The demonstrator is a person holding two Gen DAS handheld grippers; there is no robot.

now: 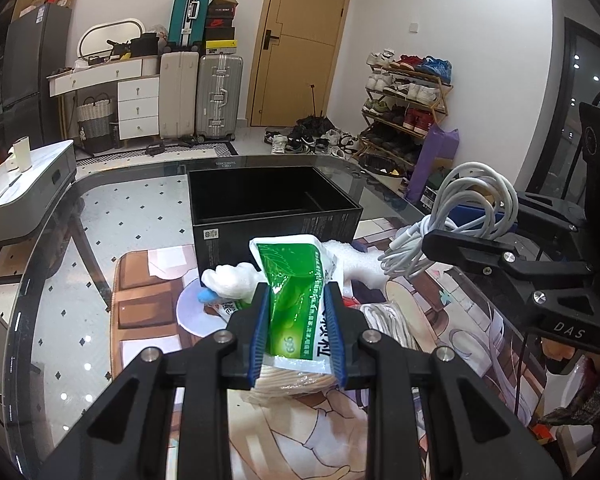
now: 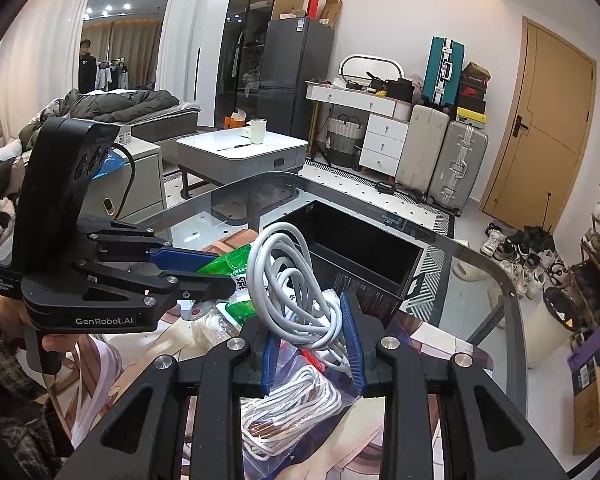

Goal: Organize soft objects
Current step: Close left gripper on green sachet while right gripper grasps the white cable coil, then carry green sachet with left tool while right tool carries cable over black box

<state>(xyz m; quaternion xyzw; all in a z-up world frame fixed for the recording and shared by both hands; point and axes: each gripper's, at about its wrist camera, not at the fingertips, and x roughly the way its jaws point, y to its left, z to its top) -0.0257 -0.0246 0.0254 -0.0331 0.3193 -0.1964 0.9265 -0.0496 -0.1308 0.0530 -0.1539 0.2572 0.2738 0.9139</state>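
Green packet [image 1: 296,300] clenched by left gripper [image 1: 298,320], white cable [image 2: 296,292] by right gripper [image 2: 312,344], before black box [image 1: 272,208].

This is a home, a lived-in room. A bed with a rumpled grey blanket [image 2: 120,102] stands at the back. Big hard suitcases [image 2: 442,156] lean by a white chest of drawers [image 2: 382,146]. A wooden rack full of shoes [image 1: 406,100] stands by a tan wooden door [image 1: 300,44], with more shoes on the floor. A tall dark fridge [image 2: 296,72] and a low white coffee table [image 2: 240,150] are here too.
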